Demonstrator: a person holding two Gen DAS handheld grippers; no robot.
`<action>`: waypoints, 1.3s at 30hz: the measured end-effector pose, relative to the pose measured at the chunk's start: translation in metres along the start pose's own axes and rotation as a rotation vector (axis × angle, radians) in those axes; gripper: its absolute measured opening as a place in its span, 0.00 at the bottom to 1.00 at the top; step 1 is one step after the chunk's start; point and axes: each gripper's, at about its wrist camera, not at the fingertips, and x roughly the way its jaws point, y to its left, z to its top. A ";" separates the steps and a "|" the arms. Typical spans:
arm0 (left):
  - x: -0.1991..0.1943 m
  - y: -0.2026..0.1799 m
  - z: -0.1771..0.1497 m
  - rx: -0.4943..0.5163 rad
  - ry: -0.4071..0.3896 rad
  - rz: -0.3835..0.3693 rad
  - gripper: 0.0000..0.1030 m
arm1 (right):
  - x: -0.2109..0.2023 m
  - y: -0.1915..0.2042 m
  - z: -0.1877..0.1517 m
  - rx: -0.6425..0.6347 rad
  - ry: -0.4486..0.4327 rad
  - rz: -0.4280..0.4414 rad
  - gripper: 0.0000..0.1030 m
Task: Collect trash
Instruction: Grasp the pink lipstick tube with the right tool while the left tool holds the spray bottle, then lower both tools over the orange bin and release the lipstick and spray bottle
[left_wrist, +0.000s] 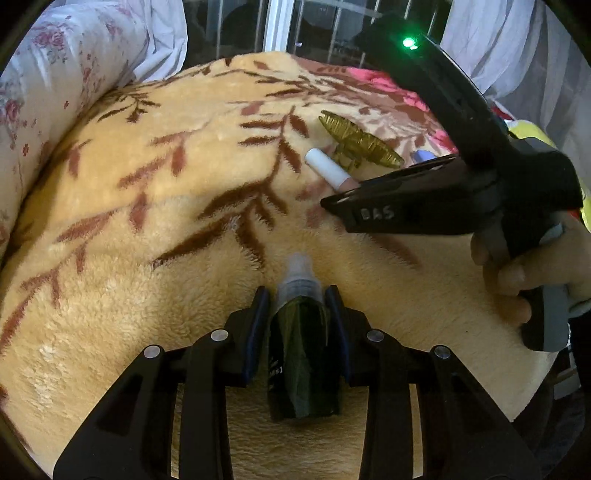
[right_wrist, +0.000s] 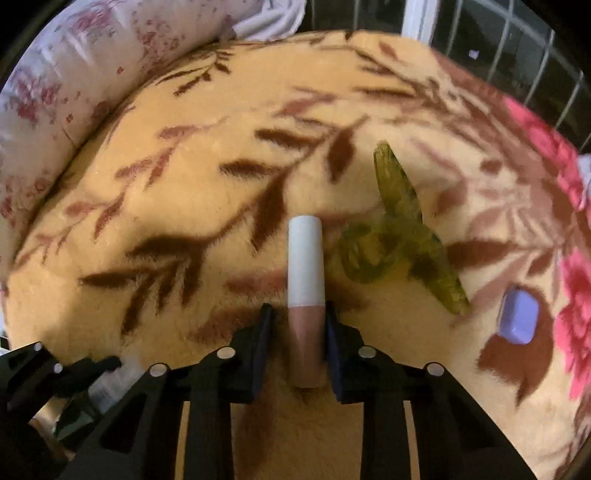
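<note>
A small dark bottle with a clear cap sits clamped in the left gripper, lying on the fleece blanket. The right gripper pinches a white-and-pink tube; a yellow-green hair claw lies just right of it

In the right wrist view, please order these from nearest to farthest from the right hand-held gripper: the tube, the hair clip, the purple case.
1. Tube: between the right hand-held gripper's fingers.
2. Hair clip: just right of the tube.
3. Purple case: far right, on the blanket.
</note>
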 end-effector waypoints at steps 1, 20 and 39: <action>-0.001 0.000 -0.004 0.000 -0.024 -0.001 0.29 | -0.004 0.004 -0.002 -0.011 -0.011 -0.008 0.17; -0.071 -0.047 -0.050 -0.028 -0.161 0.023 0.27 | -0.140 -0.042 -0.189 0.350 -0.375 0.171 0.17; -0.069 -0.109 -0.191 0.167 0.105 -0.005 0.27 | -0.130 0.031 -0.364 0.408 -0.206 0.200 0.17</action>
